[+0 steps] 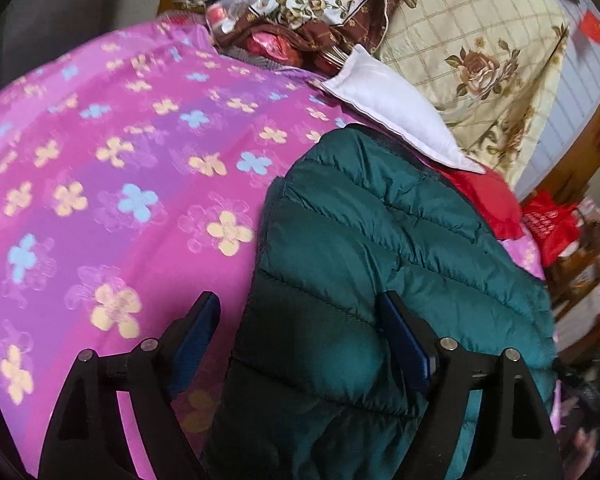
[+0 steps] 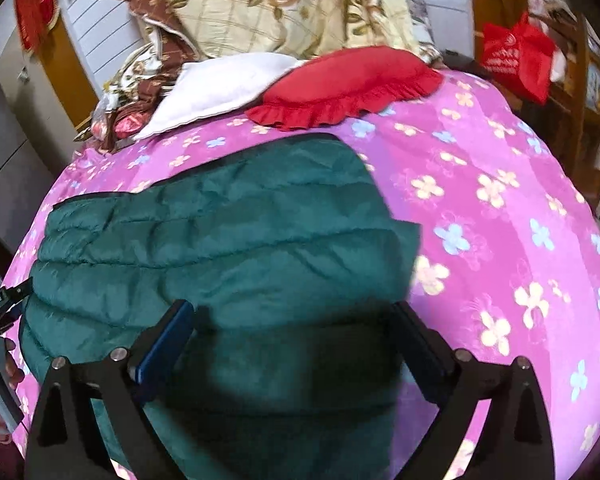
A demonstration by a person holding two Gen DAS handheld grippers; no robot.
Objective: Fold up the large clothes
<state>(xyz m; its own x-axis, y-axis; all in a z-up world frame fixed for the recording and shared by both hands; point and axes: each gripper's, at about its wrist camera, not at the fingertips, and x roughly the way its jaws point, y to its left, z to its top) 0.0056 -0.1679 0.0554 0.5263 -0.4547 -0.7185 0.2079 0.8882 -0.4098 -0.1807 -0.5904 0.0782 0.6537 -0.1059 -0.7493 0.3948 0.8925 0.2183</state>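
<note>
Both tongs gape wide over the green puffer jacket (image 2: 220, 240) — left tongs (image 1: 300, 320) straddling its edge, right tongs (image 2: 294, 320) hanging above its middle, gripping nothing. Jacket lies flat on the pink flowered bedspread (image 2: 500, 200), the red pillow (image 2: 348, 80) and white pillow (image 2: 220, 88) just beyond.

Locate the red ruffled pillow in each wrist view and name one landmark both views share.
Left wrist view: the red ruffled pillow is right of centre, mostly hidden between the white pillow and the green puffer jacket.
Right wrist view: the red ruffled pillow lies in full view at upper centre, beyond the jacket.
Shared landmark: the white pillow, touching the red one's left side.
</note>
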